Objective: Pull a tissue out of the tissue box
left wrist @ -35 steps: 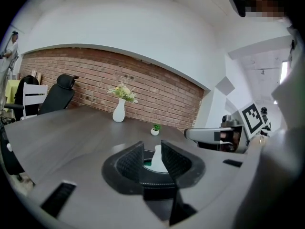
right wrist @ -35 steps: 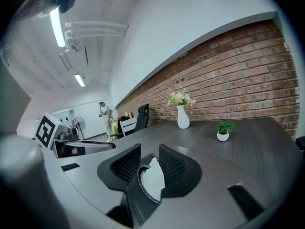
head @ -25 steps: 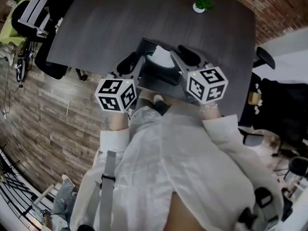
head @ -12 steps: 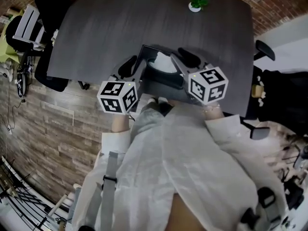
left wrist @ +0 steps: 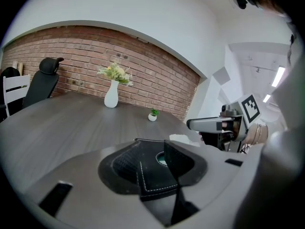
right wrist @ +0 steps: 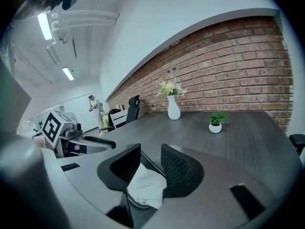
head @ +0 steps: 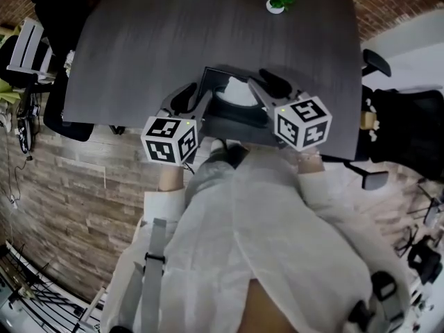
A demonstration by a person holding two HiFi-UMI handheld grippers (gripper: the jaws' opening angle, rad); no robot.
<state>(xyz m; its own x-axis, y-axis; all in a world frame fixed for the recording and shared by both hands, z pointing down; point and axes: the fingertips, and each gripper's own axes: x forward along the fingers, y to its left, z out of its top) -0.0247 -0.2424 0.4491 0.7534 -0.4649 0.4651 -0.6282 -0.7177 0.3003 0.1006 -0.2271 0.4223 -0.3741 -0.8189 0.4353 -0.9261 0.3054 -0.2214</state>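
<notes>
A black tissue box with white stitching sits at the near edge of the dark table. A white tissue sticks up from its top. My left gripper is at the box's left corner. In the left gripper view its jaws are opening, the box corner lies between them, and the pads stand clear of it. My right gripper is at the box's right side. In the right gripper view the tissue lies low between its spread jaws, unsqueezed.
A white vase with flowers and a small potted plant stand far back on the table. Office chairs are off the table's left side, another at the right. A brick wall runs behind.
My left gripper has edged forward and down to the box's left corner. The right gripper and the tissue look the same.
</notes>
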